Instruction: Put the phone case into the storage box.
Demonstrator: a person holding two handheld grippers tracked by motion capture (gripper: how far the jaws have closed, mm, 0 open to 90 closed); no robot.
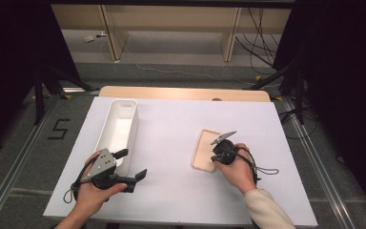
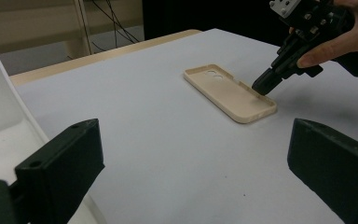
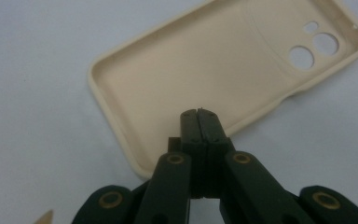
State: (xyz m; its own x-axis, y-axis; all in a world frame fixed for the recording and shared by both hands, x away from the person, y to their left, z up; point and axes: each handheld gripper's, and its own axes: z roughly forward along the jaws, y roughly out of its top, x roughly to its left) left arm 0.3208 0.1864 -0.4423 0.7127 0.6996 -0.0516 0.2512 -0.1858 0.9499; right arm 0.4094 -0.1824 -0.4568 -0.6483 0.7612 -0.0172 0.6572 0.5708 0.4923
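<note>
A beige phone case (image 1: 205, 150) (image 2: 228, 93) (image 3: 205, 70) lies hollow side up on the white table, right of centre, camera holes at its far end. My right gripper (image 1: 214, 159) (image 2: 261, 88) (image 3: 200, 114) is shut, with its tip down at the case's near right rim; nothing shows between the jaws. My left gripper (image 1: 132, 164) (image 2: 191, 163) is held open at the front left, just beside the tray's near end, and points across the table toward the case with nothing in it.
A long white tray (image 1: 116, 129) (image 2: 0, 107) lies lengthwise along the left side of the table (image 1: 171, 119). A wooden strip (image 1: 183, 93) runs along the far edge. Beyond lie the floor, cables and shelf legs.
</note>
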